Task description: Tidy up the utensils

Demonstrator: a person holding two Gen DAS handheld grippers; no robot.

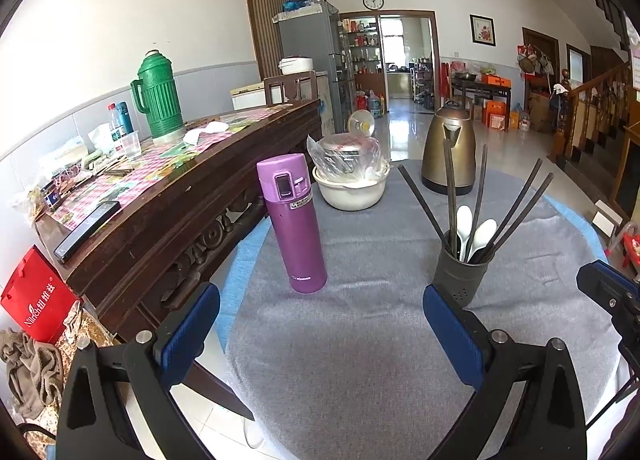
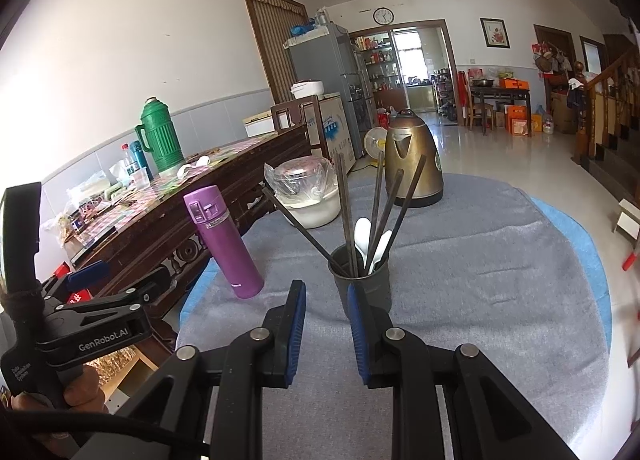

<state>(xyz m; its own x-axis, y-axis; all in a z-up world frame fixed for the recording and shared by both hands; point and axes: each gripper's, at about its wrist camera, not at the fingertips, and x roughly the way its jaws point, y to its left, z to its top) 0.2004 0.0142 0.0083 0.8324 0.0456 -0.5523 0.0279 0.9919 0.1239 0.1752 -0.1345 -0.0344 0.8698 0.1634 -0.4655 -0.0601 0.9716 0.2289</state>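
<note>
Blue-padded jaws of the left gripper stand spread wide over the grey cloth on the round worktop, nothing between them. Those of the right gripper are narrowly parted and empty, just short of the dark utensil holder. That holder stands upright on the cloth with black chopsticks fanning out of it and two white spoons among them; how many chopsticks is hard to count. A purple flask stands to its left, well apart. Behind are a white basin holding a plastic-wrapped pot and a bronze kettle. A long wooden sideboard runs along the left wall
</note>
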